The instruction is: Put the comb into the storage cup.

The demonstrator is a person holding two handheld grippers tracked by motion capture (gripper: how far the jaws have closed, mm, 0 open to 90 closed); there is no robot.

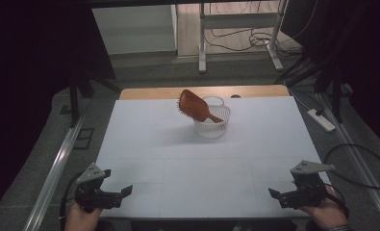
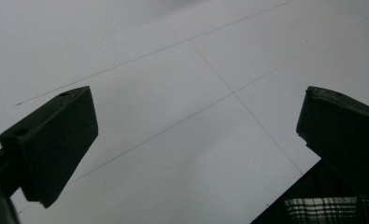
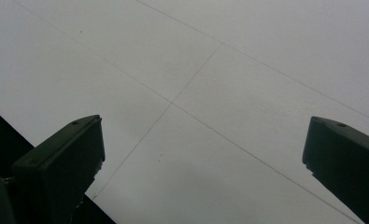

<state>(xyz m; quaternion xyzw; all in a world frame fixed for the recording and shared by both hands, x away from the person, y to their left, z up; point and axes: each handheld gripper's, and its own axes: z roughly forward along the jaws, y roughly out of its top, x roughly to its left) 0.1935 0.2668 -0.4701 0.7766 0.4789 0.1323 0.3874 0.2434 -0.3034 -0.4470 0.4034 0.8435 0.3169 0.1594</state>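
Note:
A brown wooden hairbrush [image 1: 194, 106] leans in a small white slatted basket [image 1: 211, 126] at the far middle of the white table [image 1: 197, 159], its head sticking up to the left over the rim. My left gripper [image 1: 125, 191] is held at the near left corner, jaws wide apart and empty; in the left gripper view [image 2: 196, 140] only bare table lies between them. My right gripper [image 1: 272, 193] is held at the near right corner, also open and empty, with bare table between its jaws in the right gripper view [image 3: 203, 154].
A wooden strip [image 1: 154, 93] runs along the table's far edge. A power strip [image 1: 321, 119] and a cable [image 1: 365, 163] lie on the floor to the right. Desk legs [image 1: 202, 43] stand beyond the table. A plaid sleeve [image 2: 327, 207] shows by the near edge.

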